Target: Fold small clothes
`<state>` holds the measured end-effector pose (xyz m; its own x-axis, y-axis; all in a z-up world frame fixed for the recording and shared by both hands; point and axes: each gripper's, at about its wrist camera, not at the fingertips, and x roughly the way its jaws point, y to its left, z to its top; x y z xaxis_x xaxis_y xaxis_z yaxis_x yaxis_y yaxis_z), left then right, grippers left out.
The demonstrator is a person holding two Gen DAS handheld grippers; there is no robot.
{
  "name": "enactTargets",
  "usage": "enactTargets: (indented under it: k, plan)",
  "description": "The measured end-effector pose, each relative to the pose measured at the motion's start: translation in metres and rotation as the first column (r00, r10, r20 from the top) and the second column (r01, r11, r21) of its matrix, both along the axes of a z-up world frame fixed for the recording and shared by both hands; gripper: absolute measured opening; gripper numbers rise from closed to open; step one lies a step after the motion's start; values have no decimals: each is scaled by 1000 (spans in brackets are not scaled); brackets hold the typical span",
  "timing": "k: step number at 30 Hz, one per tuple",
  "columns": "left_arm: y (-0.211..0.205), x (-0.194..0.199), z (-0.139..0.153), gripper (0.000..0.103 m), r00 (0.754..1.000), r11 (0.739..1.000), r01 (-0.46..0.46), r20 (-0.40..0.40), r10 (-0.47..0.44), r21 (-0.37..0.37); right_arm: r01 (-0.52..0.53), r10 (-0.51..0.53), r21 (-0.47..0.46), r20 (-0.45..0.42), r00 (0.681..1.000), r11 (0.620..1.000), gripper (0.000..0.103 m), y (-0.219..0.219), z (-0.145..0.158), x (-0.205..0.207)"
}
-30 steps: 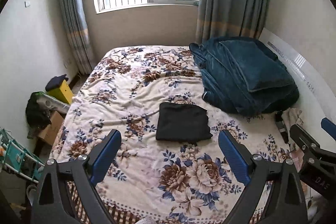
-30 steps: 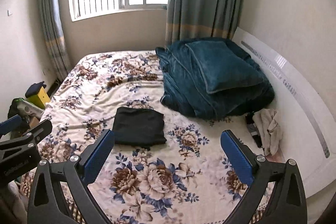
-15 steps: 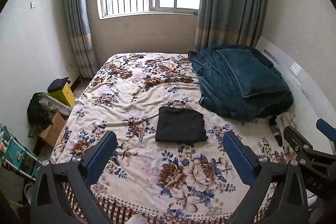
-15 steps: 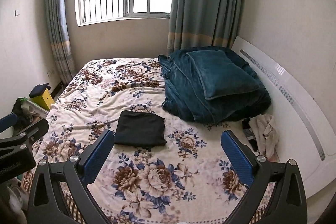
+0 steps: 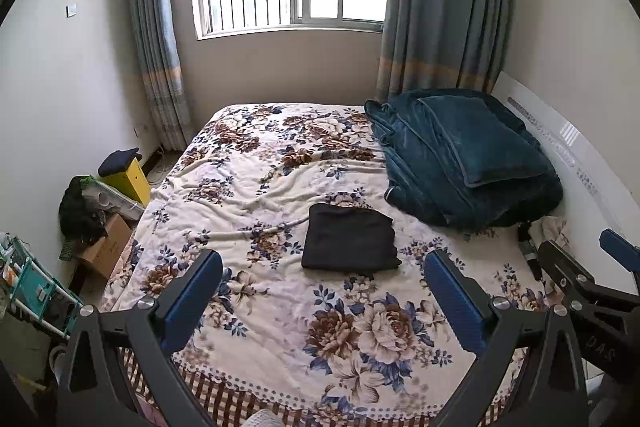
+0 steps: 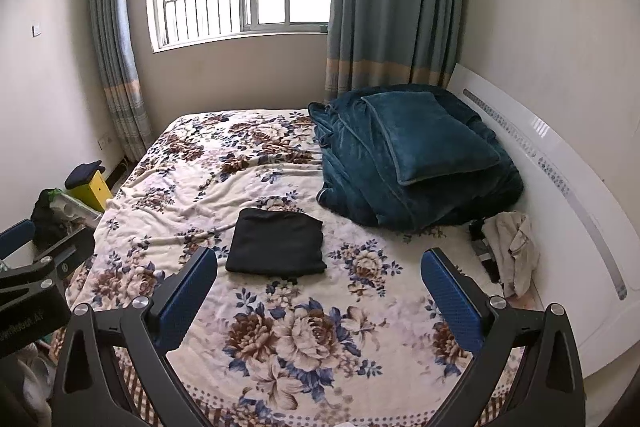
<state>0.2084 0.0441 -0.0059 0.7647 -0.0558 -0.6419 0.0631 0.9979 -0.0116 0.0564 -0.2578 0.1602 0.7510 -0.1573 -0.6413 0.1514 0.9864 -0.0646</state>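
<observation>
A small black garment lies folded into a neat rectangle on the floral bedspread, near the bed's middle; it also shows in the right wrist view. My left gripper is open and empty, held back above the bed's near edge, well short of the garment. My right gripper is open and empty too, at about the same distance. Each gripper shows at the side of the other's view.
A folded teal blanket with a pillow sits at the bed's far right by the white headboard. A beige cloth lies beside it. Boxes, a yellow stool and a rack stand on the floor left.
Both grippers have pulled back and up from the bed, so the garment looks smaller and more of the window and room shows. The garment has not moved.
</observation>
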Motion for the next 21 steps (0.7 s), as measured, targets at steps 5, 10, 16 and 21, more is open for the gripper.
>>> enactTargets:
  k: [5,10,16,21]
  plan:
    - [1,-7,1,103,1000,1000,-8,0,8,4,-11,11,9,-1,1000,1000,103,1,-2,-1]
    - [1,-11,2,103,1000,1000,-9,-4,9,8,-20,20,16,-4,1000,1000,103,2,-4,-2]
    - [2,-13,4,103,1000,1000,-10,4,10,5,-17,17,18,7,1000,1000,103,4,-3,-5]
    - [3,-11,4,103,1000,1000,-7,3,7,9,-17,17,19,9,1000,1000,103,4,-3,-5]
